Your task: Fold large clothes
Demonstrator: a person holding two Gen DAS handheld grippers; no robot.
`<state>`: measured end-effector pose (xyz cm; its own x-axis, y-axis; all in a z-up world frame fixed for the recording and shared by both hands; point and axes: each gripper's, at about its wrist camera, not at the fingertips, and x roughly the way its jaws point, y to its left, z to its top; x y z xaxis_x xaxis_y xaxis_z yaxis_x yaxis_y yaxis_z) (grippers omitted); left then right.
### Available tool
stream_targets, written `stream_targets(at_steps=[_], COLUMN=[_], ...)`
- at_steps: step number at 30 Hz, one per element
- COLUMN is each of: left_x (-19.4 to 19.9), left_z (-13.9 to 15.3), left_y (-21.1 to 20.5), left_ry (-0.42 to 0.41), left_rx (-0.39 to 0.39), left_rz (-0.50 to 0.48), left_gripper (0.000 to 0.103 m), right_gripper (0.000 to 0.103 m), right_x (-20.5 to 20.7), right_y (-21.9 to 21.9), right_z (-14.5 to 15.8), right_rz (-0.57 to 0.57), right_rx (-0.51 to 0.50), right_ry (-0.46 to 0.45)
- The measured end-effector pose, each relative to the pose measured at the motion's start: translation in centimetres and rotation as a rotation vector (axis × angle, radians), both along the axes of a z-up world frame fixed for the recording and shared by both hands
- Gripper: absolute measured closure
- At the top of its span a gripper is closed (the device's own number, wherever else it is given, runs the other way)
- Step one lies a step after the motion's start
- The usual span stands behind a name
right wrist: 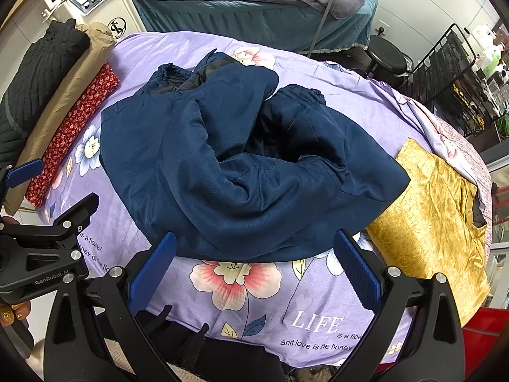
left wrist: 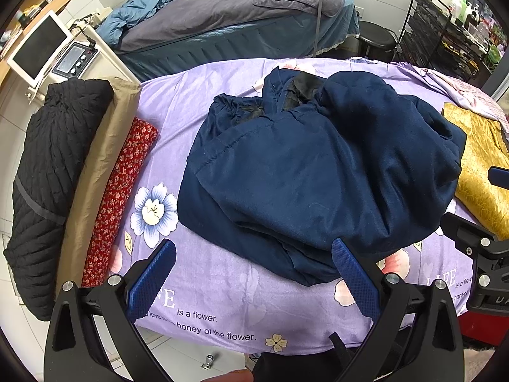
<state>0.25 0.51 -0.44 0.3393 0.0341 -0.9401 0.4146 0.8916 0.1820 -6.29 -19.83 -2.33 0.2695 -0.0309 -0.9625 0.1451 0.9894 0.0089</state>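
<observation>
From the left wrist view, the left gripper (left wrist: 254, 273) is seen with its jaws spread wide and nothing held between them, poised over the near edge of the bed (left wrist: 222, 312) with its purple flowered sheet. The navy jacket (left wrist: 318, 172) is found straight ahead and slightly to the right of this tool, bunched in a heap, its near hem lying just past the right fingertip. Its long axis cannot be told with certainty, though the heap is spread more across the view than away from it. Folded clothes (left wrist: 121, 191) are stacked well off to the left, and a gold cloth (left wrist: 477, 172) lies to the far right. From the right wrist view, the right gripper (right wrist: 254, 270) is likewise seen wide apart and empty, with the jacket (right wrist: 238, 165) directly ahead, its near hem lying just beyond and between the fingertips. The gold cloth (right wrist: 429, 216) is just to the right. Both tools are judged about equally near the hem, so a two-handed grasp of that near edge appears to be called for.
</observation>
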Motion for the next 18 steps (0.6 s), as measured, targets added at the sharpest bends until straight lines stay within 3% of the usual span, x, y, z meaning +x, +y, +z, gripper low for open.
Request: stream_targets(at_steps=[18], left_x=[-0.11], left_z=[0.06], left_y=[0.01], left_ry=[-0.003], left_rx=[0.000], left_rz=[0.000], left_gripper=[0.007], right_gripper=[0.006], right_x=[-0.09], right_y=[0.06], right_z=[-0.06], right_rz=[-0.003], right_rx=[-0.003], right_ry=[0.000])
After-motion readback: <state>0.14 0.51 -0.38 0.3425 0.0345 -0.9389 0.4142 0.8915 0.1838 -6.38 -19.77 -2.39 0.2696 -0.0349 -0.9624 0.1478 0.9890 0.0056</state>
